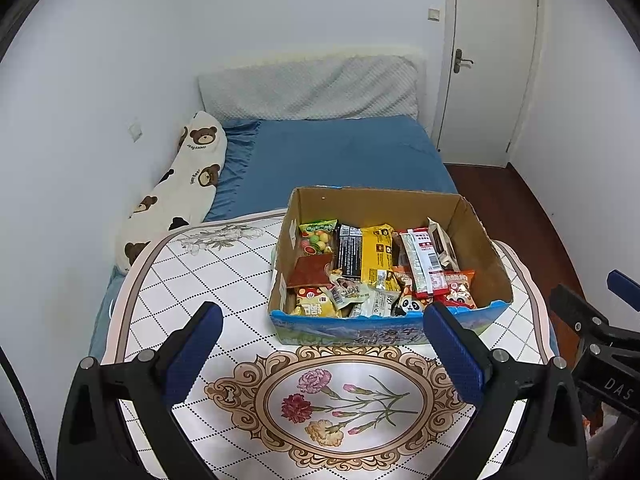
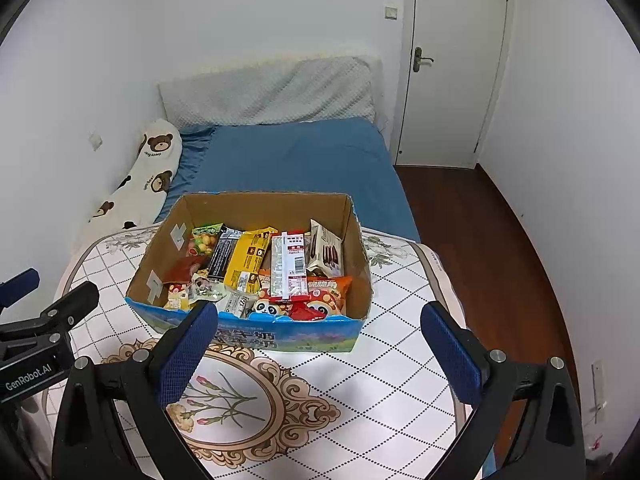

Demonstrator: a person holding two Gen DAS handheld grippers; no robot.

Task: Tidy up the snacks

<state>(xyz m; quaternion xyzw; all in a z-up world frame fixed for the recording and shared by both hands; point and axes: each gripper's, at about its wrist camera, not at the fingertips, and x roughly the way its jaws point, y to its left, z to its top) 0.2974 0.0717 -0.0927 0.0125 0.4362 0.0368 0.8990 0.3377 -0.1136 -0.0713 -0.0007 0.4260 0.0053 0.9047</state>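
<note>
Lying lengthwise front-to-back in the snack box (image 2: 360, 264), red-white bar (image 2: 289, 268)

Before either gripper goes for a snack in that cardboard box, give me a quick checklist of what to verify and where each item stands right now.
1. Left gripper open and empty: ok, fingers spread wide, nothing between them.
2. Right gripper open and empty: ok, same state.
3. Cardboard box upright on the table, top open: ok.
4. Snacks reachable: ok, packets such as the yellow packet and the long red and white packet lie on top.
5. Grippers apart from each other: ok, each sits at the edge of the other's view.
6. Place to sort snacks into: cannot tell, no second container shows.
</note>
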